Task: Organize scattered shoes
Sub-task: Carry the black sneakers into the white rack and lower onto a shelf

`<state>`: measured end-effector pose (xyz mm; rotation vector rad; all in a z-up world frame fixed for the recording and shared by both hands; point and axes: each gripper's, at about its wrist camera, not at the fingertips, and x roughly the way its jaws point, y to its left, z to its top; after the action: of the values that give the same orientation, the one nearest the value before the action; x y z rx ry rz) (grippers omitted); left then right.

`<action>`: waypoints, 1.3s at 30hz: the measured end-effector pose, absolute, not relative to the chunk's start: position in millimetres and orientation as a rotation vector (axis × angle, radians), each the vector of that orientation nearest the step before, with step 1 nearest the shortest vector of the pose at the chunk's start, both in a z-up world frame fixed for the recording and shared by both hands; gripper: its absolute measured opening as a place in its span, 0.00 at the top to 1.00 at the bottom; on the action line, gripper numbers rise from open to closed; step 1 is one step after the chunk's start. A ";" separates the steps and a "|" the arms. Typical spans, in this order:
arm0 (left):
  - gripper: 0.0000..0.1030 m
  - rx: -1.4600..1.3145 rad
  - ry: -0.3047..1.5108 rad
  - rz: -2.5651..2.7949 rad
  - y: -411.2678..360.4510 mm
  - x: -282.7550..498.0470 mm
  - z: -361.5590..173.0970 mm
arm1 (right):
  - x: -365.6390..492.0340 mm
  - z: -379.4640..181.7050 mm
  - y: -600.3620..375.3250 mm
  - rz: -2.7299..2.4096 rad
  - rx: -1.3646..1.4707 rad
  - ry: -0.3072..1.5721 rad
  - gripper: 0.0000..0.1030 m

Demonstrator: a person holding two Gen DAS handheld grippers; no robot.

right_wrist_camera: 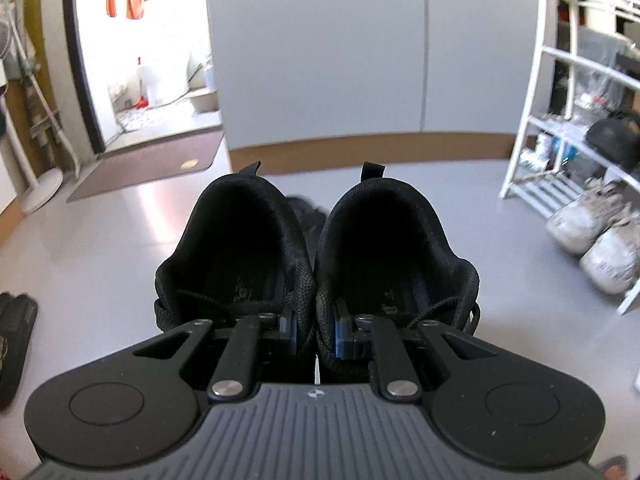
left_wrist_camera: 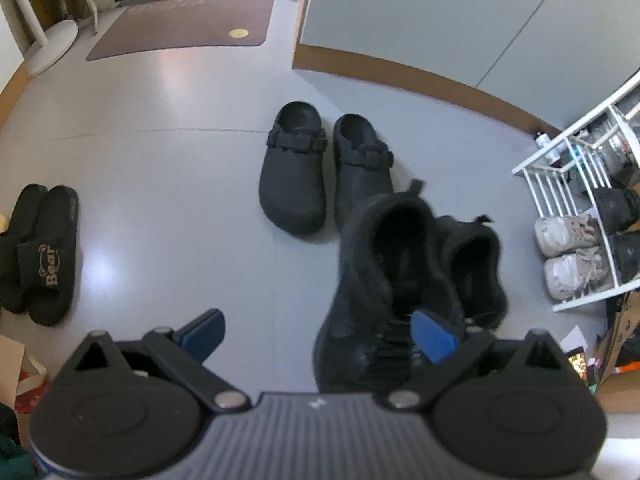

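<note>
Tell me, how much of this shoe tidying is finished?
Done: pale sneakers already sit on the white rack. In hand: the right gripper pinches the black sneakers together by their inner sides; the left gripper is open. Left: black clogs and slippers lie on the floor.

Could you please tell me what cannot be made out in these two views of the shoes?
- Sneakers' toes: right view, hidden under the right tongs.
- Sneakers' outline: left view, motion-blurred.
- Clogs: right view, hidden behind the sneakers.
- Slides: right view, cut by the left edge.
- Rack contents: left view, small, cut by the right edge.
</note>
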<state>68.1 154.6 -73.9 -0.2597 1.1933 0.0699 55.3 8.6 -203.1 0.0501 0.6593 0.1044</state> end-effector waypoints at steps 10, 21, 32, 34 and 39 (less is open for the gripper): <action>0.02 -0.250 1.149 0.023 140.3 66.2 -57.9 | 63.7 -140.4 -46.0 0.014 0.033 0.602 0.83; 0.02 -0.274 1.134 -0.015 121.0 72.1 -48.6 | 88.3 -53.5 -104.5 -0.080 0.047 0.503 0.83; 0.02 -0.257 1.138 -0.042 108.0 79.8 -46.8 | 129.4 -7.7 -186.5 -0.236 0.104 0.469 0.83; 0.02 -0.257 1.133 -0.047 105.6 79.4 -45.1 | 140.7 -4.6 -203.5 -0.270 0.107 0.465 0.83; 0.02 -0.245 1.133 -0.062 98.4 82.2 -45.2 | 166.5 -0.6 -242.2 -0.336 0.123 0.462 0.83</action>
<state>82.2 98.4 -45.2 -0.2446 1.1333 -0.0620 166.5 -242.2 -0.6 0.1229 0.4616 -0.3360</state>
